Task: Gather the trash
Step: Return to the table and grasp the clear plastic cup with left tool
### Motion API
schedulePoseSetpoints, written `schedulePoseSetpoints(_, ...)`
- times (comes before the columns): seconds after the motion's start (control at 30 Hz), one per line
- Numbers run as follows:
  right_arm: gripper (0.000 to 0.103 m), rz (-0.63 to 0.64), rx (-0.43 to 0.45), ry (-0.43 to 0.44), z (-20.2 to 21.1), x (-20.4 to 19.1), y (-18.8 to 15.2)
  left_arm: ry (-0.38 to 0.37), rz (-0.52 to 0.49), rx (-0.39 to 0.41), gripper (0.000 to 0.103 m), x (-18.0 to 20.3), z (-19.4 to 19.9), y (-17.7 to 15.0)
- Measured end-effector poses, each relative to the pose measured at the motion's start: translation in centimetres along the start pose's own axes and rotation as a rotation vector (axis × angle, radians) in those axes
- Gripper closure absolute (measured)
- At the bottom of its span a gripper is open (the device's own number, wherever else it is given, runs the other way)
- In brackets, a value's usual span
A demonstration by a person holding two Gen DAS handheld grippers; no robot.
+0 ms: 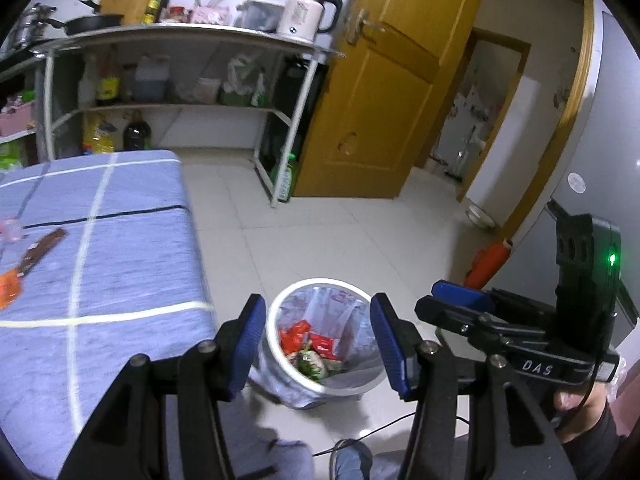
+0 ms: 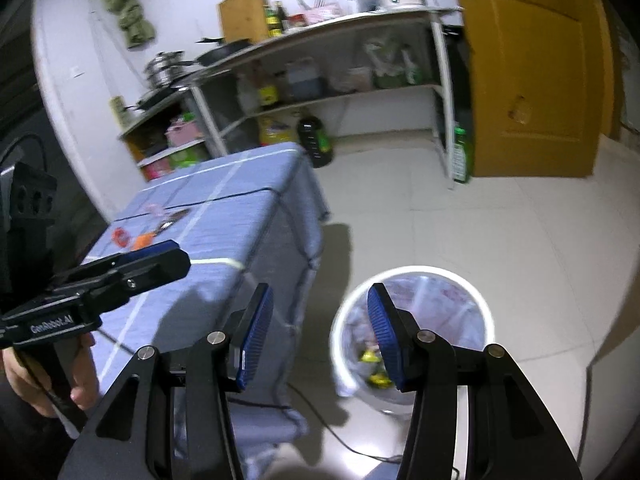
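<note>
A white trash bin (image 1: 276,344) with a clear liner stands on the floor beside the table; it holds red and green wrappers (image 1: 310,346). My left gripper (image 1: 318,344) is open and empty right above the bin. My right gripper (image 2: 320,336) is open and empty above the floor, between the table's edge and the bin (image 2: 480,300). On the blue tablecloth (image 1: 120,240) lie a brown wrapper (image 1: 42,252), an orange wrapper (image 1: 8,288) and a pinkish piece (image 1: 12,230); they also show in the right wrist view (image 2: 144,240).
A metal kitchen rack (image 1: 180,36) with a kettle (image 1: 308,10), pans and bottles stands against the far wall. A wooden door (image 1: 384,92) stands open at the right. A cable (image 1: 380,428) runs over the tiled floor near the bin. An orange roll (image 1: 486,264) leans at the right wall.
</note>
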State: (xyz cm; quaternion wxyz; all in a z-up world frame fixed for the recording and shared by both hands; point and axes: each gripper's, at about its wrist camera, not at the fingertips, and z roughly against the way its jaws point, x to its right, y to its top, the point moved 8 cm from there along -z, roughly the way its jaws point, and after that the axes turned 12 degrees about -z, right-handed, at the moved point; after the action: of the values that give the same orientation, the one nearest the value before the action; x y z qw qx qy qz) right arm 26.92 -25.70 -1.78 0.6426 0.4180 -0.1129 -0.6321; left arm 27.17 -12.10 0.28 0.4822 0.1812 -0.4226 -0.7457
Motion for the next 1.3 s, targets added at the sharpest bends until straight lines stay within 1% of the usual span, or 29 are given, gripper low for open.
schedulePoseSetpoints(0.07, 0.053, 0.032, -0.007, 0.026, 0.0, -2.3, -0.3, 0.025, 0.004, 0.012, 0.046, -1.2, 1.5, -0.6)
schedulePoseSetpoints(0.17, 0.053, 0.081, -0.014, 0.060, -0.3, -5.2, -0.8, 0.085, 0.022, 0.032, 0.046, -3.6, 3.8, -1.5)
schedulePoseSetpoints(0.23, 0.053, 0.101, -0.024, 0.074, -0.7, -6.8, -1.0, 0.109, 0.044, 0.043, 0.046, -5.1, 5.2, -1.9)
schedulePoseSetpoints(0.33, 0.053, 0.133, -0.038, 0.098, -1.7, -9.2, -1.0, 0.172, 0.069, 0.060, 0.046, -8.1, 7.3, -2.6)
schedulePoseSetpoints(0.63, 0.053, 0.210, -0.085, 0.170, -4.8, -16.5, -1.3, 0.312, 0.161, 0.074, 0.046, -16.2, 11.7, -5.2)
schedulePoseSetpoints(0.8, 0.053, 0.253, -0.117, 0.204, -7.1, -20.3, -1.7, 0.393, 0.200, 0.068, 0.042, -20.9, 13.5, -6.9)
schedulePoseSetpoints(0.9, 0.053, 0.278, -0.139, 0.226, -8.8, -22.6, -1.9, 0.442, 0.234, 0.055, 0.041, -24.1, 14.1, -7.9)
schedulePoseSetpoints(1.03, 0.053, 0.299, -0.158, 0.239, -11.2, -24.8, -1.5, 0.500, 0.277, 0.021, 0.041, -28.4, 13.9, -9.0)
schedulePoseSetpoints(1.2, 0.053, 0.309, -0.190, 0.240, -14.4, -26.6, -1.0, 0.541, 0.309, -0.037, 0.041, -32.6, 12.4, -10.0)
schedulePoseSetpoints(1.27, 0.053, 0.326, -0.212, 0.226, -16.1, -27.2, -1.0, 0.563, 0.308, -0.062, 0.037, -34.0, 11.7, -10.1)
schedulePoseSetpoints(1.3, 0.053, 0.327, -0.223, 0.221, -16.8, -27.5, -1.0, 0.568, 0.310, -0.075, 0.037, -34.7, 11.3, -10.2)
